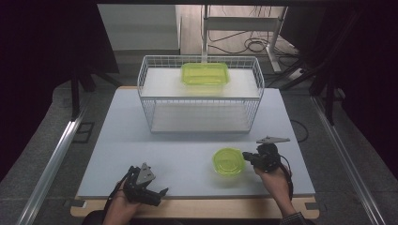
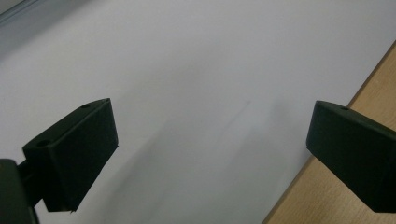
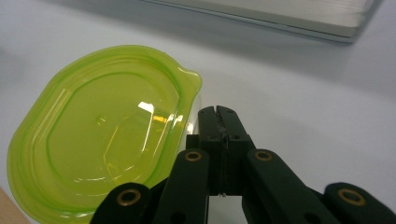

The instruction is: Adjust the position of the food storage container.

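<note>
A translucent green lid (image 1: 228,161) (image 3: 102,135) with a small tab lies flat on the white table top (image 1: 178,150), right of centre near the front. My right gripper (image 1: 246,157) (image 3: 218,113) is low at the lid's right edge. Its jaws are shut flat against each other, tips just beside the rim below the tab, and nothing shows between them. My left gripper (image 1: 161,194) (image 2: 210,140) rests at the front left, open wide over bare table by the wooden front edge (image 2: 336,200). A green rectangular container (image 1: 205,73) sits on the upper level of a white wire basket (image 1: 145,96).
The wire basket stands at the back middle of the table, with a white shelf board (image 3: 299,14) at its base. Metal rails (image 1: 51,164) run along both sides, and cables lie on the floor beyond.
</note>
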Demonstrator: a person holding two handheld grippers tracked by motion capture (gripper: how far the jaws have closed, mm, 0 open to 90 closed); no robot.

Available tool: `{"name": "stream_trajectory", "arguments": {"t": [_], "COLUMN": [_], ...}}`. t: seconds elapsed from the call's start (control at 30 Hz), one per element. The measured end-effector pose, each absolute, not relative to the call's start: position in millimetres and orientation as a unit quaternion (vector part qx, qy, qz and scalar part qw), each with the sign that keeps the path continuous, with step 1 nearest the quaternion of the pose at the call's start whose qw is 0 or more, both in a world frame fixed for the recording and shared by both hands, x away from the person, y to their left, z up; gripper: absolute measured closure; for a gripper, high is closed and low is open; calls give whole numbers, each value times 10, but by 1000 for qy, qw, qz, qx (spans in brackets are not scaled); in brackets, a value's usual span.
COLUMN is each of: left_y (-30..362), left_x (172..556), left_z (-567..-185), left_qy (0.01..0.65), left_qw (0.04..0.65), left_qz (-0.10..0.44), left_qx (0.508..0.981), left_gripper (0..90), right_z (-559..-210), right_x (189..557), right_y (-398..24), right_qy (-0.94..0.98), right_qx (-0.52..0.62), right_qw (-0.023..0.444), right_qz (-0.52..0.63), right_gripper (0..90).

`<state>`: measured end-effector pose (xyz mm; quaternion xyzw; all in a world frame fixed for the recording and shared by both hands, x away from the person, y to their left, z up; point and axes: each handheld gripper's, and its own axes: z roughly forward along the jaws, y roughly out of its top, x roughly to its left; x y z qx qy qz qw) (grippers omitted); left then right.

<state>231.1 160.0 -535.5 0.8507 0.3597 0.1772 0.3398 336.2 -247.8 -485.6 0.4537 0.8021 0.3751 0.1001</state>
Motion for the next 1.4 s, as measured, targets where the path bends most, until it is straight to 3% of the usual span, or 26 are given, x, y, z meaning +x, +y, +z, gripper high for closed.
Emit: {"name": "stream_trajectory", "arguments": {"t": [0.6, 0.93, 1.4], "left_y": [1593, 1591, 1599], "left_x": [2307, 2305, 2312], "left_z": [-5357, -5352, -5341], "left_qy": [356, 358, 369], "left_qw": [336, 336, 343], "left_qz": [178, 176, 166], "left_qx": [853, 853, 847], "left_gripper": [19, 20, 43], "right_z": [-4928, -4926, -4857], "right_x": [3273, 3261, 3151], "right_y": [-1986, -1995, -2184], "right_qy": [814, 816, 823], "right_qx": [418, 415, 395], "right_qw": [52, 67, 98], "right_qz": [400, 397, 398], "right_gripper": [887, 861, 689]}}
